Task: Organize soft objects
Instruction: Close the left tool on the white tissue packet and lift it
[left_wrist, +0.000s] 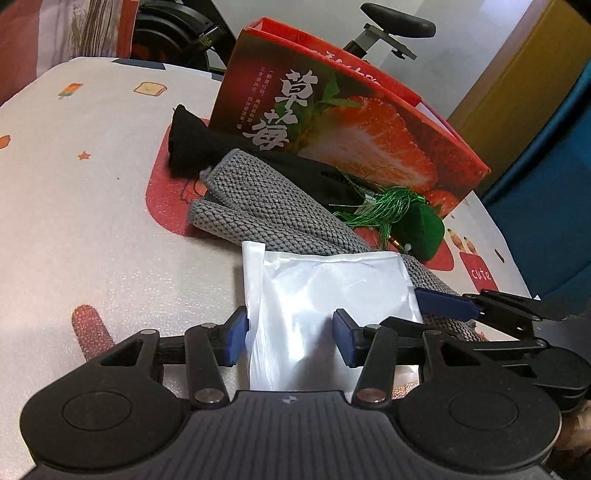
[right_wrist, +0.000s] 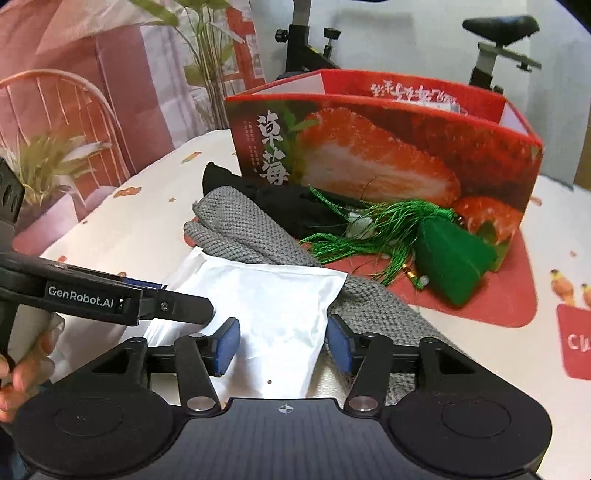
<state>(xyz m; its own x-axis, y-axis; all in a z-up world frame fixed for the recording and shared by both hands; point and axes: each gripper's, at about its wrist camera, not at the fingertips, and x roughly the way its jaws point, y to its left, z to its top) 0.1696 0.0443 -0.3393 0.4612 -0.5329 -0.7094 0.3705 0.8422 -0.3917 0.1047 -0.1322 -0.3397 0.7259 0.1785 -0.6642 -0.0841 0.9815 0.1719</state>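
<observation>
One red strawberry box (right_wrist: 388, 147) stands open-topped on the worktop (left_wrist: 110, 221) at twelve o'clock; only its printed inner wall shows over the rim, and whether anything lies inside cannot be told. Against its front lie a black cloth (right_wrist: 280, 206), a grey knitted cloth (right_wrist: 240, 229) and a green tasselled sachet (right_wrist: 450, 258), the sachet at two o'clock from the grey cloth. Nearest, a white plastic pouch (right_wrist: 266, 306) rests partly on the grey cloth. Fingers of the left gripper (left_wrist: 290, 339) stand spread around the pouch's lower left part, not clearly pressing it. Those of the right gripper (right_wrist: 282, 343) stand spread over its lower right part, apart from its edges. Both grippers point down at the pouch from six o'clock
</observation>
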